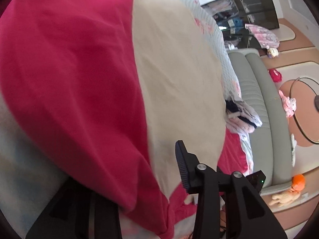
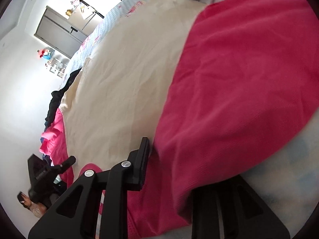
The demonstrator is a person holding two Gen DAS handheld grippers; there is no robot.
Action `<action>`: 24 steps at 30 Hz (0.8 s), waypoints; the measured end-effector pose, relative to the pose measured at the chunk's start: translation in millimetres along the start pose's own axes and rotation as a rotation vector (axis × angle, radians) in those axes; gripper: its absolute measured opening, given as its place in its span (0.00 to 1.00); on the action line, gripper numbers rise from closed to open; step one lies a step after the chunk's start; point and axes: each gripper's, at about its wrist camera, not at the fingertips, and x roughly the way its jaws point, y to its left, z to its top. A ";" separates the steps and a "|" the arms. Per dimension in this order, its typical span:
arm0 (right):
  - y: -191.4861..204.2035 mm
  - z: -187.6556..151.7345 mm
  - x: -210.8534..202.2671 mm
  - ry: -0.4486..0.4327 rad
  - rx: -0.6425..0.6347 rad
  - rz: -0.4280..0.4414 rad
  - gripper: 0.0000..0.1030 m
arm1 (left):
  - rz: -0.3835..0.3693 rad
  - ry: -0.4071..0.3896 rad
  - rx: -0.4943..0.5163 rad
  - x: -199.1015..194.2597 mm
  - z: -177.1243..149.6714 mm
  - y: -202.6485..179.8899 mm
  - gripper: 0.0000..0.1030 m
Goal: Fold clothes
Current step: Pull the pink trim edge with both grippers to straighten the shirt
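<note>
I am working over a bed, and the piece in hand is a garment in two colours, a magenta part and a cream part, spread across the striped bedspread. I judge the fold to be just starting or in mid-lift: the magenta cloth drapes over the near side of both cameras, bunched and rounded, not yet laid flat into any neat shape. More clothes wait, a small patterned heap by the bed's edge and a dark and pink pile on the other side, so most of the work looks left to do.

My left tongs show one finger clearly against the cream cloth; the other is buried under the magenta fold, so I cannot tell whether they pinch it. My right tongs are the same: one finger visible at the seam of cream and magenta, the other hidden beneath the cloth, grip unknown.

The left wrist view alone shows the grey padded bench beside the bed, with toys on the floor and a round glass side table. The right wrist view alone shows the left tongs from outside, with part of the person's hand on the handle, and a grey cabinet against the wall.
</note>
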 end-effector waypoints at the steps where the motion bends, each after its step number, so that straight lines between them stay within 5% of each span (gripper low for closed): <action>1: -0.1 -0.3 -1.4 -0.007 0.006 0.003 0.18 | 0.006 0.008 0.006 -0.1 -0.4 -0.6 0.34; 6: 5.3 -1.4 -12.5 -0.064 0.003 0.005 0.05 | 0.097 -0.043 0.039 -8.6 -3.4 -9.2 0.09; 13: 30.2 -10.1 -34.0 -0.096 -0.088 -0.145 0.02 | 0.191 -0.125 0.155 -31.1 -12.6 -40.0 0.06; 24: 50.3 -27.0 -69.6 -0.157 -0.180 -0.144 0.00 | 0.180 -0.152 0.163 -59.4 -21.7 -41.3 0.03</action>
